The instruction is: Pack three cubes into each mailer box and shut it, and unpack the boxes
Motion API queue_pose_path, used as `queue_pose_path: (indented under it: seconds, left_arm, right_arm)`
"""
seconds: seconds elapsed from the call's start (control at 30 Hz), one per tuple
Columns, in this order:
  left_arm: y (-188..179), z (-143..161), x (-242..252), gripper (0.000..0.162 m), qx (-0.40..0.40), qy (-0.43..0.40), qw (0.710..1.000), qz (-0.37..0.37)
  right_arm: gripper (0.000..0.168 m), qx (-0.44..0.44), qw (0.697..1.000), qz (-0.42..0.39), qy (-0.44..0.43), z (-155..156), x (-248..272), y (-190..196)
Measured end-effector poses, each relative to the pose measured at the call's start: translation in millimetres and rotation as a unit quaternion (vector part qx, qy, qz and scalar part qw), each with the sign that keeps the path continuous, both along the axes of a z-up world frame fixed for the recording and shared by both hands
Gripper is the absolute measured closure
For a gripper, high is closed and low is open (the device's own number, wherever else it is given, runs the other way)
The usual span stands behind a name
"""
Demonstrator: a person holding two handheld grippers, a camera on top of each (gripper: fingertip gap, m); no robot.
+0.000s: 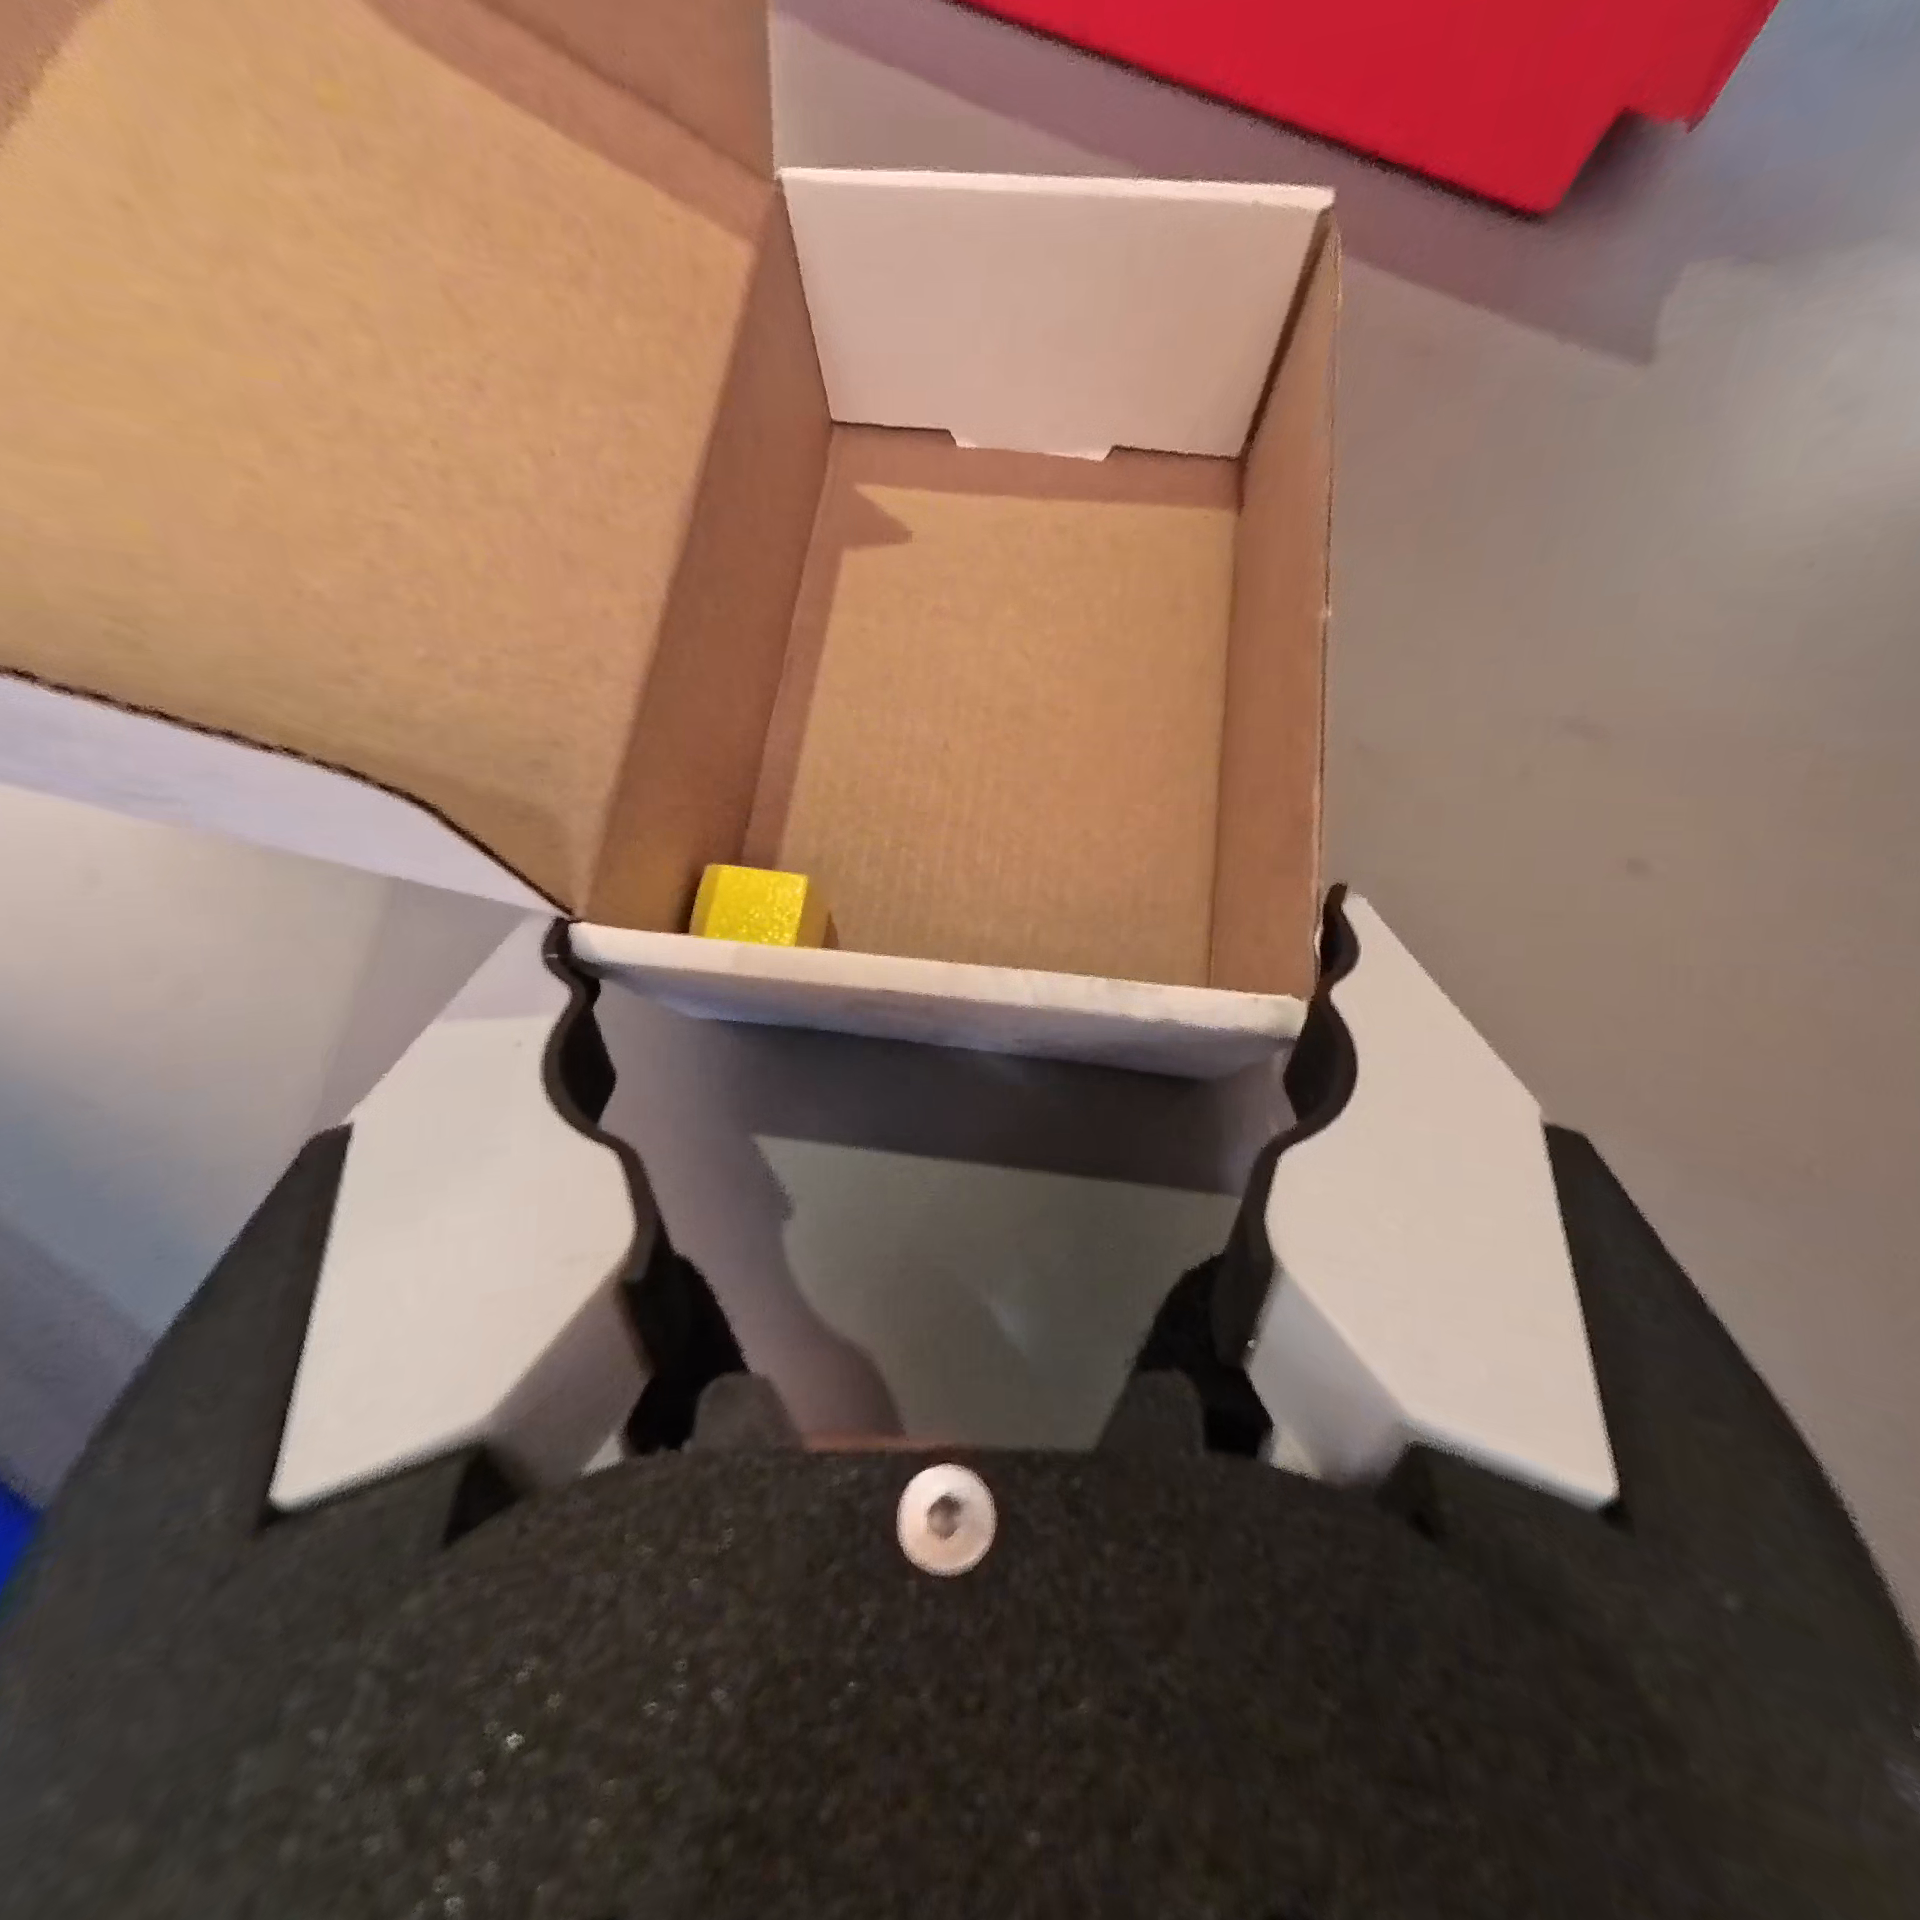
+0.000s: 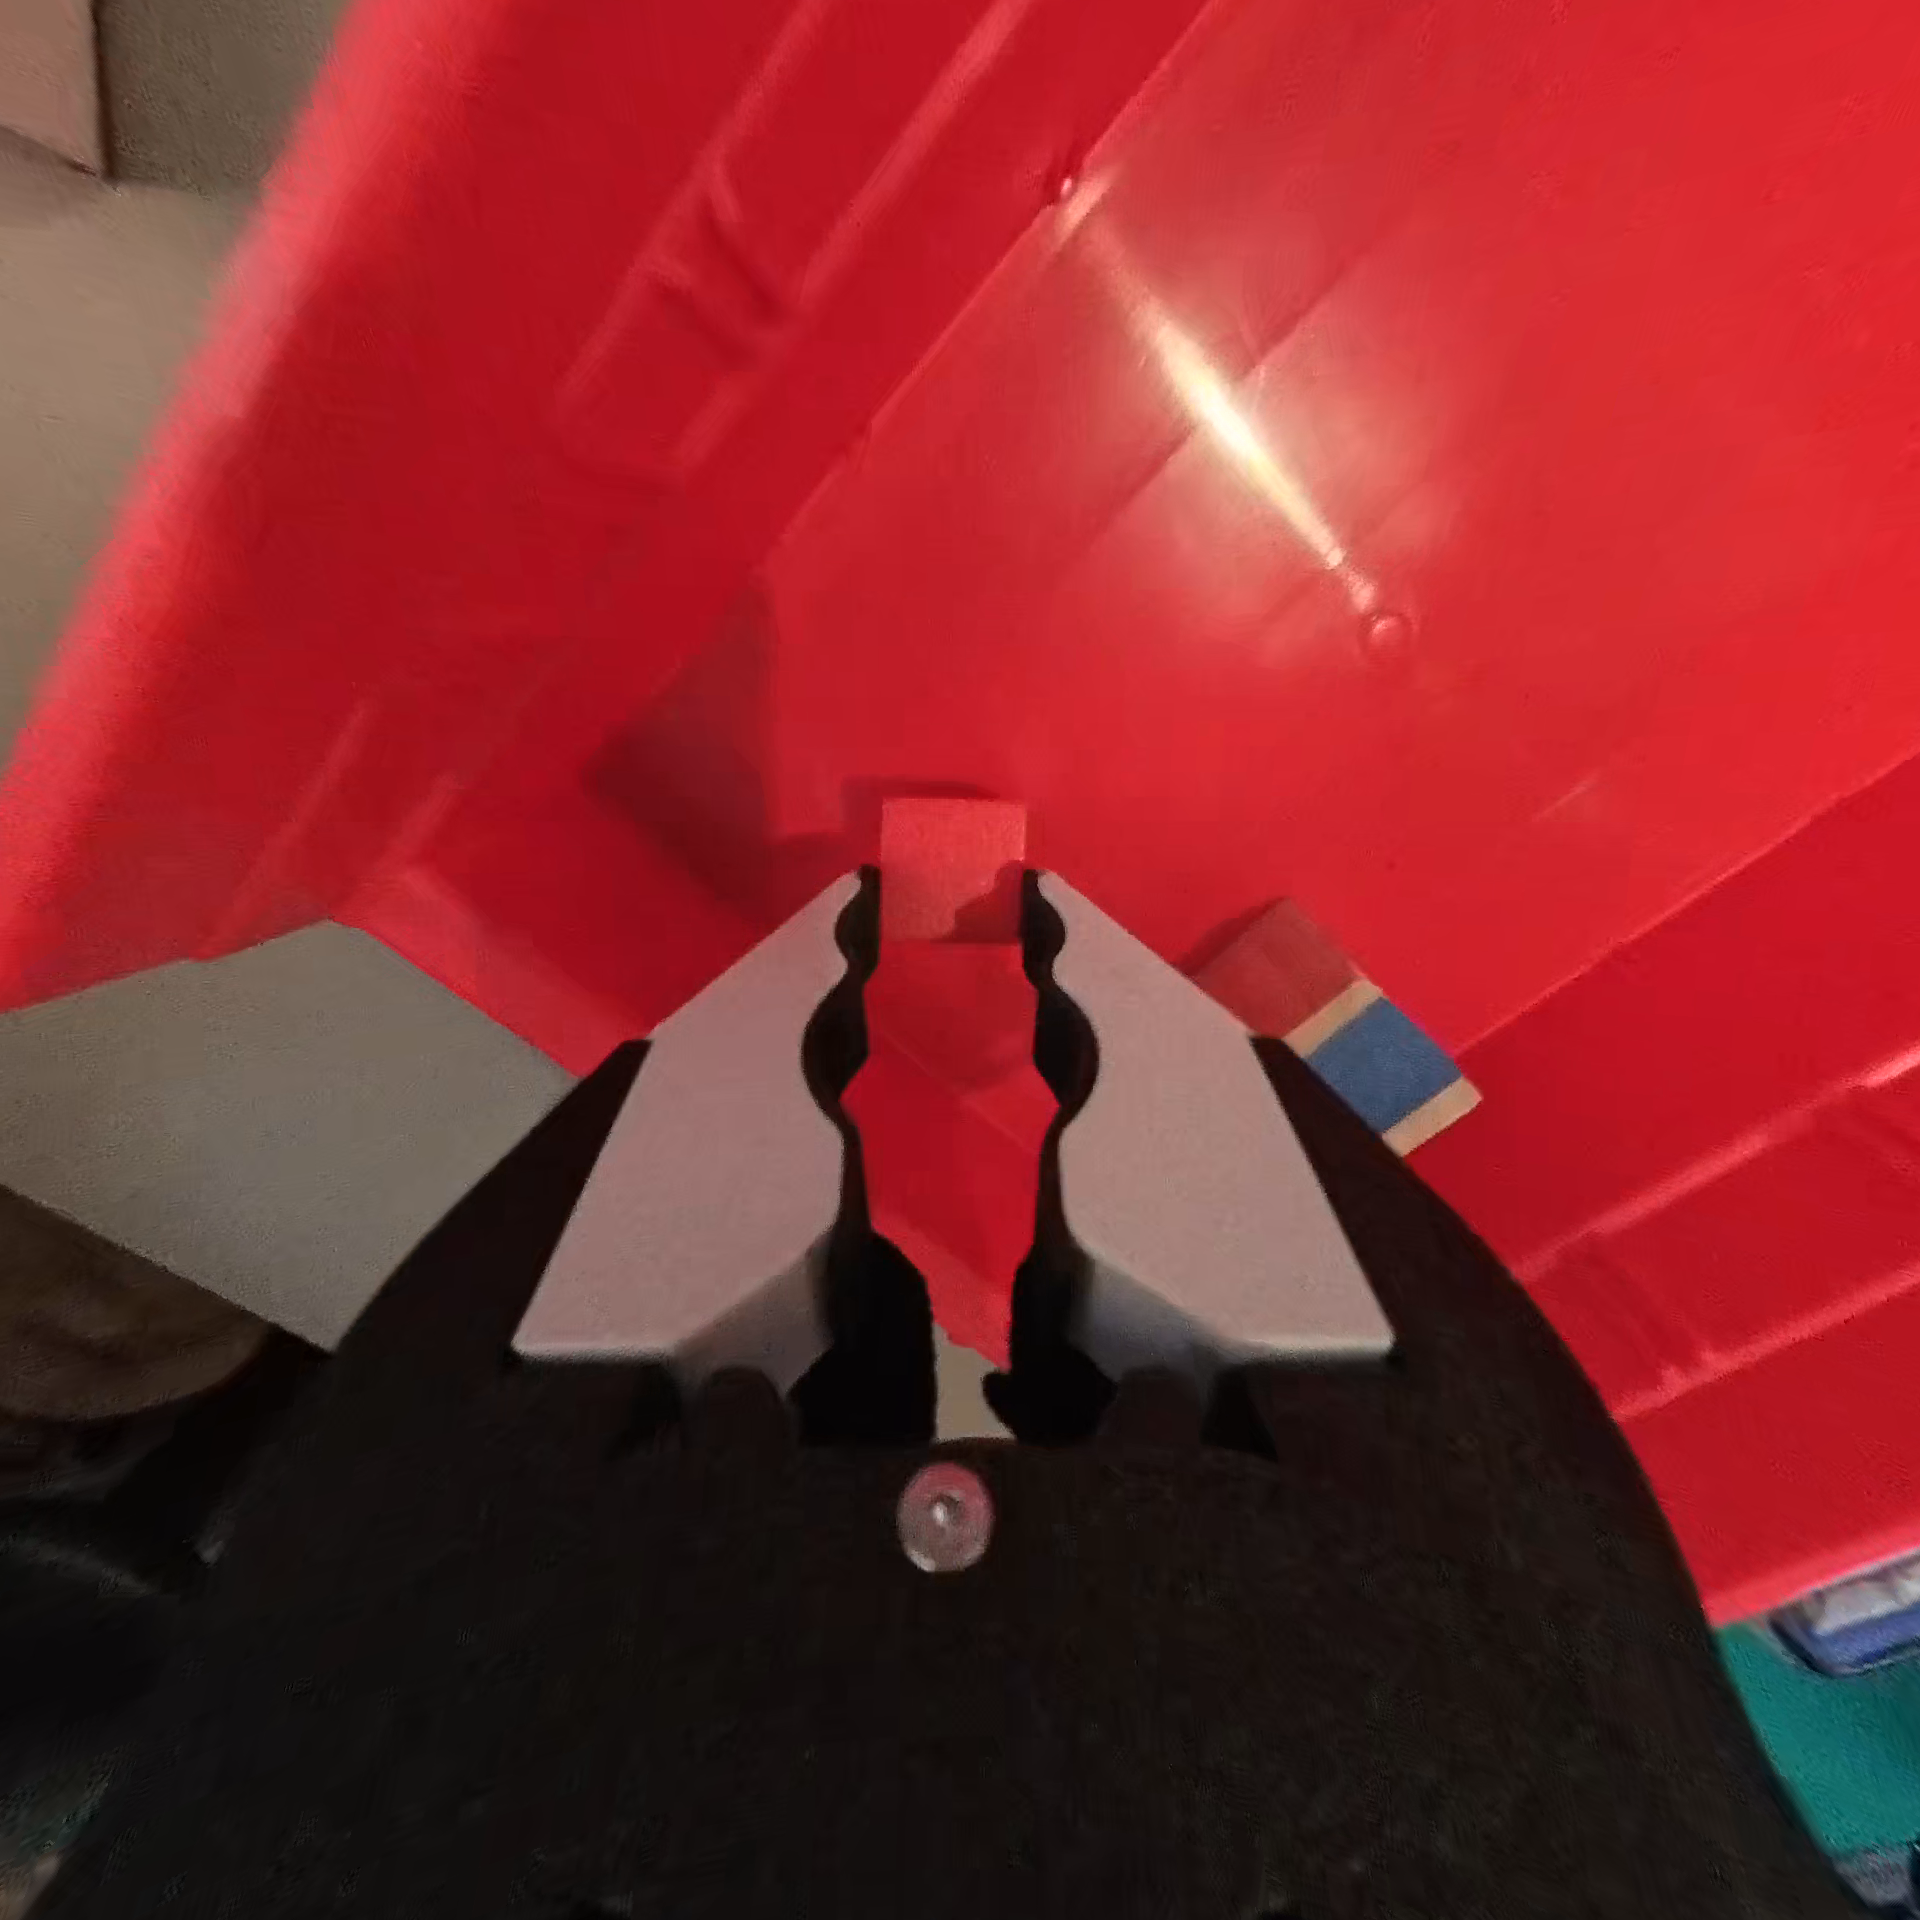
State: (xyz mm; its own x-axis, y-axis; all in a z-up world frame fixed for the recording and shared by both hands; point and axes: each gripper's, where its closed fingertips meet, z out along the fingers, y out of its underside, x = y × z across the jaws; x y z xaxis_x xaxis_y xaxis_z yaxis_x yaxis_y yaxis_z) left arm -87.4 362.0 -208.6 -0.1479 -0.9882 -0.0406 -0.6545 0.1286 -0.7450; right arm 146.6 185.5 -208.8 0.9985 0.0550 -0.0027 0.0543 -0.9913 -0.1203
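Note:
In the left wrist view a white mailer box [image 1: 1039, 312] stands open, brown inside, its lid [image 1: 343, 447] folded back to the left. One yellow cube [image 1: 758, 906] lies in its near left corner. My left gripper [image 1: 948, 925] is spread wide, with its fingers against both sides of the box's near end, holding it. In the right wrist view my right gripper [image 2: 951, 894] is shut on a red cube [image 2: 951, 868] at its fingertips, over a red plastic bin [image 2: 1299, 436]. Another cube [image 2: 1340, 1023], red and blue with pale edges, lies in that bin just to the right.
The red bin [image 1: 1403, 73] also shows beyond the box at the top right in the left wrist view. The grey table [image 1: 1662, 727] runs along the box's right side. A teal and blue object [image 2: 1829, 1704] sits at the lower right in the right wrist view. Tip to tip, the grippers are about 30 centimeters apart.

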Motion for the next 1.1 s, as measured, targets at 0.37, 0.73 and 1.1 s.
queue_pose_path:
  seconds: [0.37, 0.73, 1.1]
  left_arm:
    - [-23.1, 2.7, -3.1, 0.03, -0.024, -0.029, 0.993, -0.114]
    - [-47.3, 2.5, -6.2, 0.03, -0.025, -0.026, 0.983, -0.179]
    - [-46.9, 2.4, -7.5, 0.03, -0.027, -0.026, 0.984, -0.177]
  right_arm:
    - [0.131, 0.259, 0.965, -0.009, -0.031, 108.9, -68.6, 36.2]
    - [0.122, 0.244, 0.907, 0.341, 0.044, 24.9, -248.2, 158.3]
    - [0.13, 0.222, 0.902, 0.369, 0.028, 12.2, -251.4, 157.1]
